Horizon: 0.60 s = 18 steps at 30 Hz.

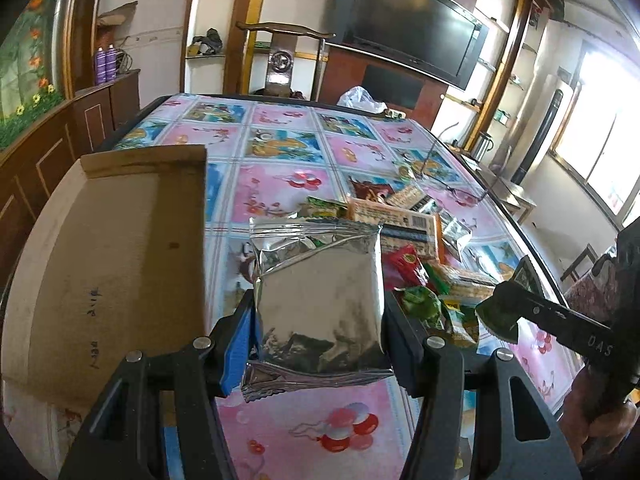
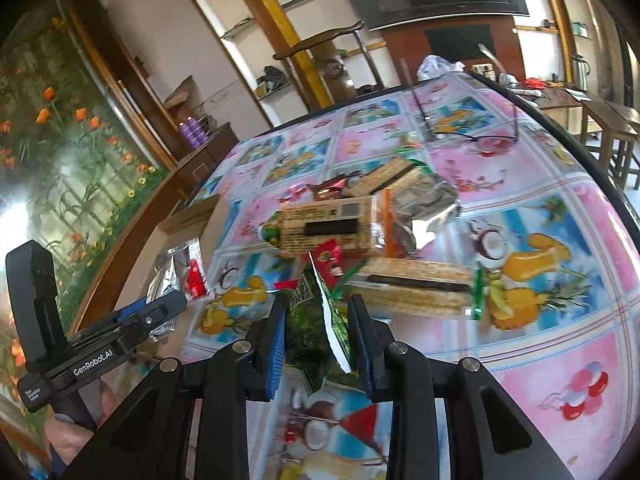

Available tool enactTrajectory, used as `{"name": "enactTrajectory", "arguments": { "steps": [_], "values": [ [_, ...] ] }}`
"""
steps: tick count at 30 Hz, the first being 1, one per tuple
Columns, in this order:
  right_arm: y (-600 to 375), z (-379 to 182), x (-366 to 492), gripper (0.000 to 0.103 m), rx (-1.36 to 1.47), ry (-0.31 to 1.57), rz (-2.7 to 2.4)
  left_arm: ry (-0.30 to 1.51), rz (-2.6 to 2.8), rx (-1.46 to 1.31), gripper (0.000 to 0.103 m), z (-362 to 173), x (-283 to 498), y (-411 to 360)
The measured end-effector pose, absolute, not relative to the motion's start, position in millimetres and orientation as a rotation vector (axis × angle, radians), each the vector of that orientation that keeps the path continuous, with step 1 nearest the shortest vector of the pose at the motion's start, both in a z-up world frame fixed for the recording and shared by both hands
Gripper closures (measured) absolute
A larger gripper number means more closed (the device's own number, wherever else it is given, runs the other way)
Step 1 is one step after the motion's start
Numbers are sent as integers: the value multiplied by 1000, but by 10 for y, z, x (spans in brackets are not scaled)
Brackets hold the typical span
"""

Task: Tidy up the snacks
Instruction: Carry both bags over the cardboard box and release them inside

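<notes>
My left gripper (image 1: 320,320) has its jaws pinching a silver foil packet (image 1: 320,304), pads pressed on both its side edges, the packet clear of the tablecloth (image 1: 280,188). My right gripper (image 2: 320,340) has its jaws nearly together, clamped on a small green snack packet (image 2: 316,320) with a white torn-looking edge and a printed code square.

I take the cardboard box (image 1: 120,260) as my landmark. The foil packet hangs just beside the box's right wall, outside it. The snack pile (image 1: 404,232) lies beyond the foil packet, farther from the box, on the cloth: long cracker packs, a red wrapper, several green ones. The green packet sits on the far side of that pile from the box.

I judge I am in the carrying step: both hands loaded, both packets due for the box. The next move calls for bringing the foil packet over the box wall and letting go above its floor, then the green one after it, without the two grippers crossing.

The box's near end is cut off by the frame, so I cannot tell what it already contains there. The labels on the piled snacks are too small to read. A pair of spectacles (image 2: 476,134) lies well beyond the pile from the box.
</notes>
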State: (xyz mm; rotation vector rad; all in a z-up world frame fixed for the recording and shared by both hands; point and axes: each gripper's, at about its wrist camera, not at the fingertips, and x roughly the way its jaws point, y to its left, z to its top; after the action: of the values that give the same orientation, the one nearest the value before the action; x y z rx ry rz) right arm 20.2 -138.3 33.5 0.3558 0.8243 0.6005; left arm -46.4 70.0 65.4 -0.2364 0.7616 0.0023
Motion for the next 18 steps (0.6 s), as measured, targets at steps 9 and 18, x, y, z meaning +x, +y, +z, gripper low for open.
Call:
{"name": "enactTrajectory", "arguments": {
  "steps": [9, 18],
  "values": [
    [-1049, 470, 254, 71, 316, 838, 673, 744, 67, -283, 45, 675, -549, 1050],
    [-461, 646, 376, 71, 261, 864, 773, 702, 163, -316, 45, 782, -652, 1557]
  ]
}}
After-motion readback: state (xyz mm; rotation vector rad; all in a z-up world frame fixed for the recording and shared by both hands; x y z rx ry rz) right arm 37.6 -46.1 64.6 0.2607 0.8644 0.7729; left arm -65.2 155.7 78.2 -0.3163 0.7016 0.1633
